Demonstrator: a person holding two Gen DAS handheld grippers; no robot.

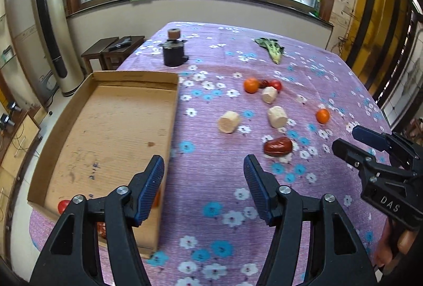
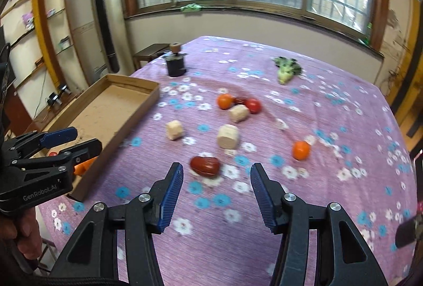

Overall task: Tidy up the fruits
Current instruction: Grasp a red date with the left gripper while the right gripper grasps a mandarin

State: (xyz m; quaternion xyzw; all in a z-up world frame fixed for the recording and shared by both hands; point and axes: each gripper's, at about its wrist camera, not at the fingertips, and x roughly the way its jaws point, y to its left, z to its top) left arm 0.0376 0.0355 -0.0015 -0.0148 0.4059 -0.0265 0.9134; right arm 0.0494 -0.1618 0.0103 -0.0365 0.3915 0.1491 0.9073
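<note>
Near the surface's front edge both my grippers, left (image 1: 202, 188) and right (image 2: 215, 196), hang half-wide, empty. Date (image 2: 205, 166) just ahead, box (image 1: 169, 111) left. Risk: round fruit rolling if nudged.

Both wrist cams angled down, close, sharing table (image 1: 211, 180)

In the left wrist view, the left gripper (image 1: 202, 180) hides most of the fruits in the near corner of the cardboard box (image 1: 111, 127); only a red piece (image 1: 63, 206) and a bit of orange (image 1: 157, 198) show, too little to name them. The right gripper (image 1: 351, 142) is cut off by the right edge. In the right wrist view the small dark red thing (image 2: 240, 100) between the orange and the tomato is too blurred to tell.
</note>
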